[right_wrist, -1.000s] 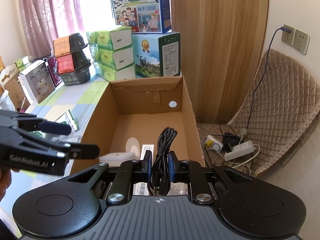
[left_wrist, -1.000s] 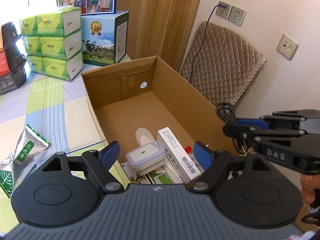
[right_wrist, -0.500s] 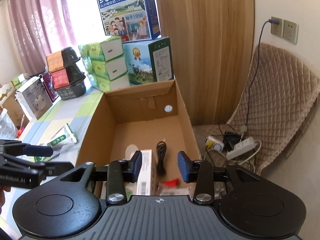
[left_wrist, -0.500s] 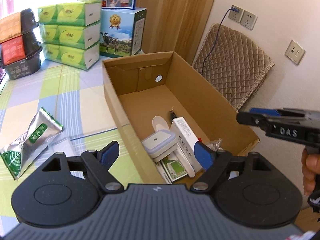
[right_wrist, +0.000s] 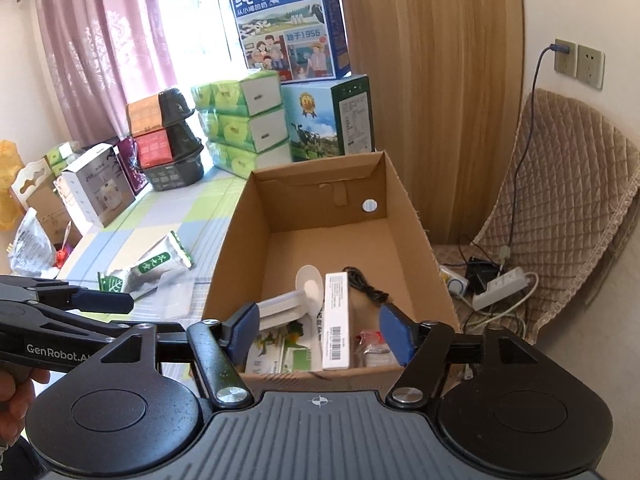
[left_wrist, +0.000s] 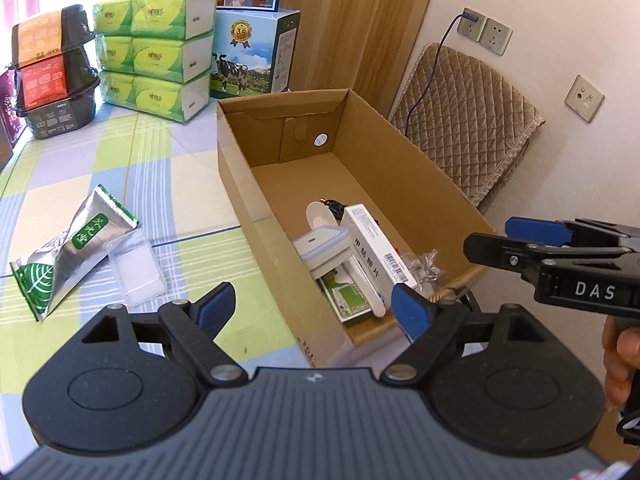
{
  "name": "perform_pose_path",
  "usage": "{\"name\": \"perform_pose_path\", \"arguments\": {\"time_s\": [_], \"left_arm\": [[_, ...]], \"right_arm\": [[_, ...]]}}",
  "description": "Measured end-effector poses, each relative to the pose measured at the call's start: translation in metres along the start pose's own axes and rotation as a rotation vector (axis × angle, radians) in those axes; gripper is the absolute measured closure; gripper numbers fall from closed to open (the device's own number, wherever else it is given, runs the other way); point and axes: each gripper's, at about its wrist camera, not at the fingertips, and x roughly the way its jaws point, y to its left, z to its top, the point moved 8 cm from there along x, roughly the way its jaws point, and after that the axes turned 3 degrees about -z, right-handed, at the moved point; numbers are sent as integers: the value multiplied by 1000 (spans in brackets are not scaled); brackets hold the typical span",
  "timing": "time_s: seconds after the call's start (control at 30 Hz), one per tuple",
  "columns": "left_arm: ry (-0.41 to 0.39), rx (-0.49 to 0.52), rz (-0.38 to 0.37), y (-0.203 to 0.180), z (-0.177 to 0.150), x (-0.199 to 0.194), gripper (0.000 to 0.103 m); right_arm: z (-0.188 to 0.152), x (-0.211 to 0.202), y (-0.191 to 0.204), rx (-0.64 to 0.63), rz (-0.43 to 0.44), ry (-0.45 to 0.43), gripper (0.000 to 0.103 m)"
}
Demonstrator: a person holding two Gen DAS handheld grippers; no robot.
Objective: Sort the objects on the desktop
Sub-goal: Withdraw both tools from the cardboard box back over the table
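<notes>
Fingers point(right_wrist: 244, 326) apart, apparently above box point(right_wrist: 416, 248)

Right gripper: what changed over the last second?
The right gripper let go of the black cable, which now lies in the cardboard box; its fingers spread wide and it backed off. The left gripper stayed open and empty; the foil pouch stayed on the table.

The left gripper point(left_wrist: 314, 307) is held with its blue-padded fingers point(left_wrist: 216, 307) spread wide and nothing between them. The right gripper point(right_wrist: 322, 330) is likewise held wide apart and empty. Each is gripped from below by a hand point(left_wrist: 620, 364), only partly seen.
</notes>
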Motion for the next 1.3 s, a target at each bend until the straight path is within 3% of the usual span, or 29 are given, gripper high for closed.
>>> {"name": "perform_pose_path", "arguments": {"time_s": [0.43, 0.6, 0.9, 1.3], "left_arm": [[-14, -12, 21, 5, -21, -25, 13], [-26, -15, 36, 10, -27, -33, 6], [-37, -34, 81, 31, -45, -50, 1], [-34, -69, 231, 117, -81, -98, 1]], "right_arm": [[-13, -26, 16, -16, -18, -10, 12], [-20, -33, 22, -25, -34, -16, 5], [-35, -39, 39, -31, -18, 2, 2], [-40, -37, 100, -86, 81, 14, 2]]}}
